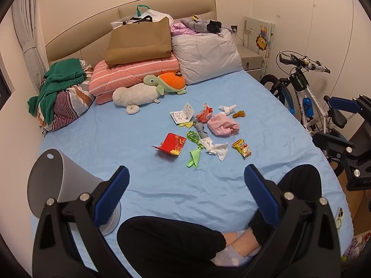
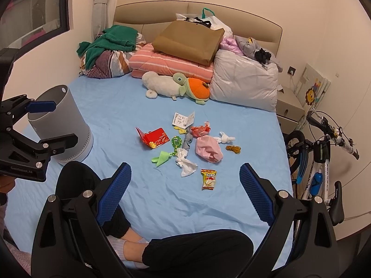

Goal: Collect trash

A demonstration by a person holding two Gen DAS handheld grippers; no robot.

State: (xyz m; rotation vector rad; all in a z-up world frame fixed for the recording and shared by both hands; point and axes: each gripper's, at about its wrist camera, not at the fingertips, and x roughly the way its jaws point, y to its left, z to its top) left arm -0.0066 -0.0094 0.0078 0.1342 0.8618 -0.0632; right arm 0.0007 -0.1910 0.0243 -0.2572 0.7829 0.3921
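Bedroom; working surface was a bed with a light blue sheet (image 1: 143, 120), cream walls and a beige padded headboard (image 2: 231, 11) behind. Nearest the cameras, the person sat cross-legged on the sheet in black trousers (image 1: 167, 243), pale socks showing at the ankles. Left gripper (image 1: 186, 180) hung over the near sheet with its blue-padded fingers spread wide, nothing between them; right gripper (image 2: 185, 178) likewise, fingers spread and empty. In the right wrist view the left gripper appeared at the left edge, jaws apart, just in front of a grey cylindrical bin (image 2: 61, 125) standing upright on the sheet to the person's left. A phone (image 1: 339, 217) lay at the bed's right edge. The trash sat in a loose cluster mid-bed, well apart from both grippers and the bin: closest, a yellow snack packet (image 2: 208, 179), a crumpled white tissue (image 2: 186, 163) and a green wrapper (image 2: 162, 157); then a red envelope (image 2: 155, 137), a green plastic toy (image 2: 177, 142), a grey sock (image 2: 187, 140), a pink cloth (image 2: 208, 150) and a coil of brown rubber bands (image 2: 233, 148); farther, a knotted white tissue (image 2: 224, 137), a crumpled red wrapper (image 2: 200, 129) and a white printed tag (image 2: 183, 119). Beyond, a turtle plush (image 2: 192, 88) lay against a white plush (image 2: 160, 85), before a pink striped quilt (image 2: 171, 63) bearing a brown paper bag (image 2: 190, 41). A bicycle (image 2: 324, 153) stood to the right of the bed.
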